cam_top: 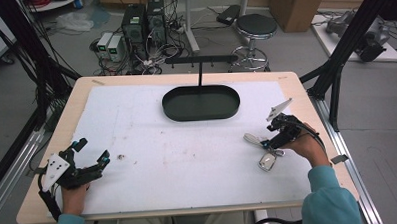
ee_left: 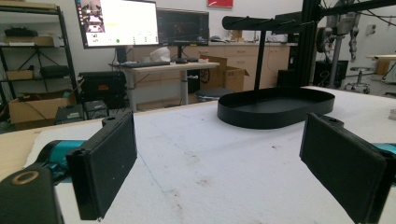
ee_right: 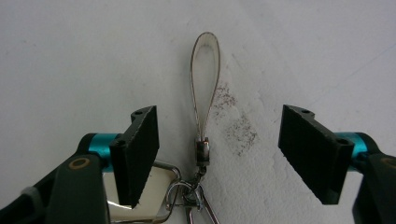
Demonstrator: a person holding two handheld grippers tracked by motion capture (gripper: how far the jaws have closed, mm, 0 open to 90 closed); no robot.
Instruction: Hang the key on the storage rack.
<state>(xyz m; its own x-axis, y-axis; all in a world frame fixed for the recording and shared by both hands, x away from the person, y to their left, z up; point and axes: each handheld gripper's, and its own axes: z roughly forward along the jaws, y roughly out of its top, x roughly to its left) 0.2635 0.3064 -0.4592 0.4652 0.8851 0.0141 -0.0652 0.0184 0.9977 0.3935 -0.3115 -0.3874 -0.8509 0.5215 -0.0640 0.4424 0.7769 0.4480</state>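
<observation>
A keychain (cam_top: 264, 152) lies near the tabletop's right edge on a white, slightly stained mat (cam_top: 188, 157) — a thin metal wire loop (ee_right: 205, 79) pinched into a small ferrule, joined by split rings to a shiny, mirror-like rectangular tag (cam_top: 268, 162). The right gripper (ee_right: 217, 149) hangs straight over it with its flat black padded jaws parted: the loop and ferrule sit in the gap between them, touching neither pad, while the tag lies partly under the left-hand jaw in the right gripper view. The left gripper (cam_top: 90, 153) rests near the tabletop's left front corner, its jaws spread wide with nothing between them, and a tiny object (cam_top: 121, 156) lies on the mat just beside its tips — too small to tell what it is. Toward the far edge stands a black oval metal tray (cam_top: 201, 103) with a low rim, from which a slim post rises to a horizontal bar (cam_top: 200, 59). Bare mat separates the tray from the keychain.
</observation>
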